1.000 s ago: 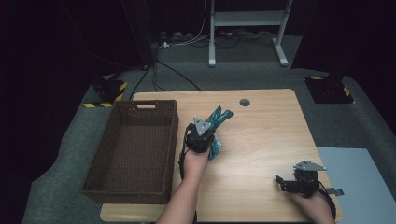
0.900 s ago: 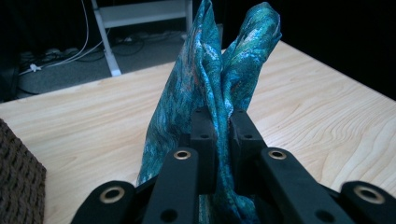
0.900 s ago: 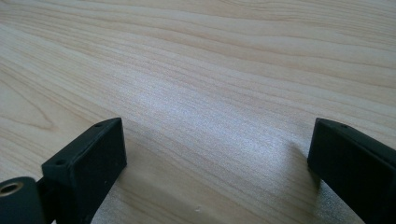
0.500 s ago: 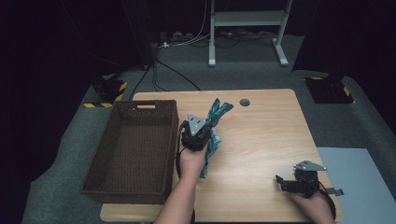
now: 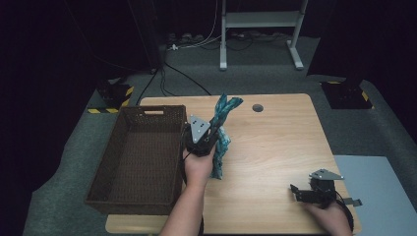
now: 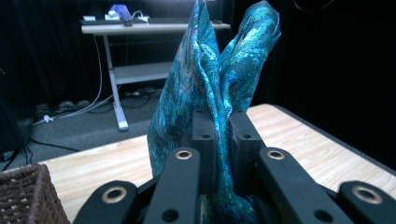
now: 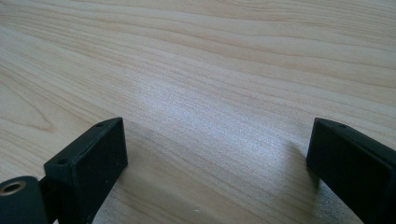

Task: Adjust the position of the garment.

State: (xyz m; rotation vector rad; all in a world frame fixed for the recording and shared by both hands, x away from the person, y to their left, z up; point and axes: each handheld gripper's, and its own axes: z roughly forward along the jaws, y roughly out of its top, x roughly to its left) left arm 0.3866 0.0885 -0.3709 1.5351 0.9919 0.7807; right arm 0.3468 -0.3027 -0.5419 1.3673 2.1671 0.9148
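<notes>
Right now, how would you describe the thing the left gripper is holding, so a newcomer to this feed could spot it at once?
Start at the wooden table and find the brown woven basket at its left edge. Just right of the basket, the left gripper is shut on a teal cloth that rises above its jaws and hangs below. It is the one soft, patterned blue-green thing among wood, wicker and black hardware.

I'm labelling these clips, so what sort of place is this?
Probably a lab or recording studio: dark curtained walls, loose cables on grey carpet, hazard-striped floor plates, and one wooden table with a wicker basket.
</notes>
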